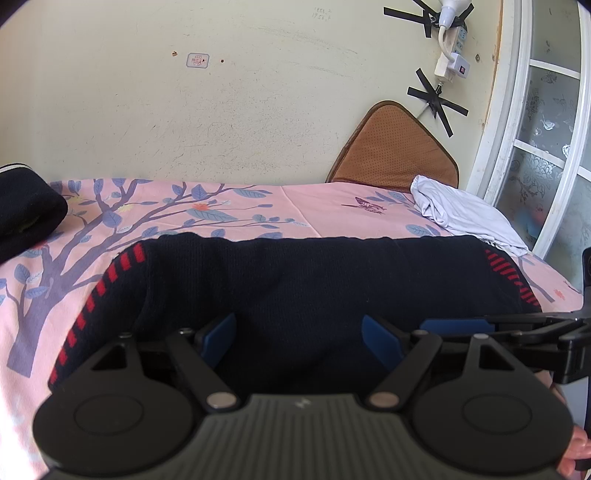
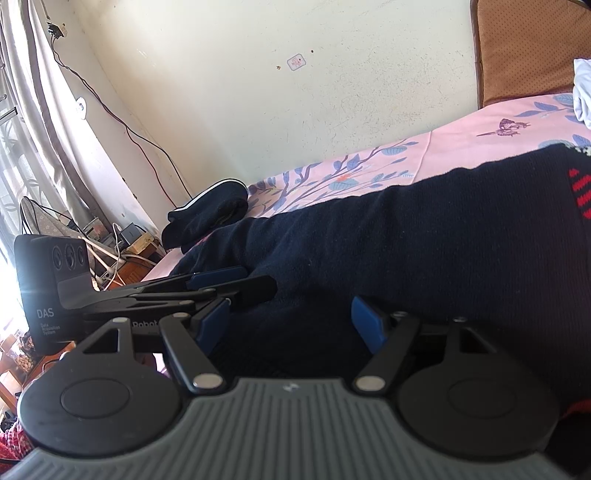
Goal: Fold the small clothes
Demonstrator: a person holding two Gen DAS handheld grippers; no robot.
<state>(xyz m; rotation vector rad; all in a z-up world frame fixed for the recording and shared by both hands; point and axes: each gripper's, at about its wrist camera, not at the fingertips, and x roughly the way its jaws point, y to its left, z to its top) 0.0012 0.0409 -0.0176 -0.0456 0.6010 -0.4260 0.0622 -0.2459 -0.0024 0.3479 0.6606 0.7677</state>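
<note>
Bedsheet [image 1: 314,210] holds two dark garments [image 1: 295,288], one white [image 1: 454,210]; both tongs [image 1: 299,338] spread.

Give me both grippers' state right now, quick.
Left gripper: jaws open, nothing held, over the dark garment with red stripes.
Right gripper: jaws open, nothing held, over the same garment.

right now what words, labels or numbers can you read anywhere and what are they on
"DAS" on the black camera box of the left tool.
"Robot", cut off, on that tool's black arm.
Small lines under "DAS": too blurred.
Wall sticker: too small.
Faint pencilled numbers high on the wall: not legible.
</note>
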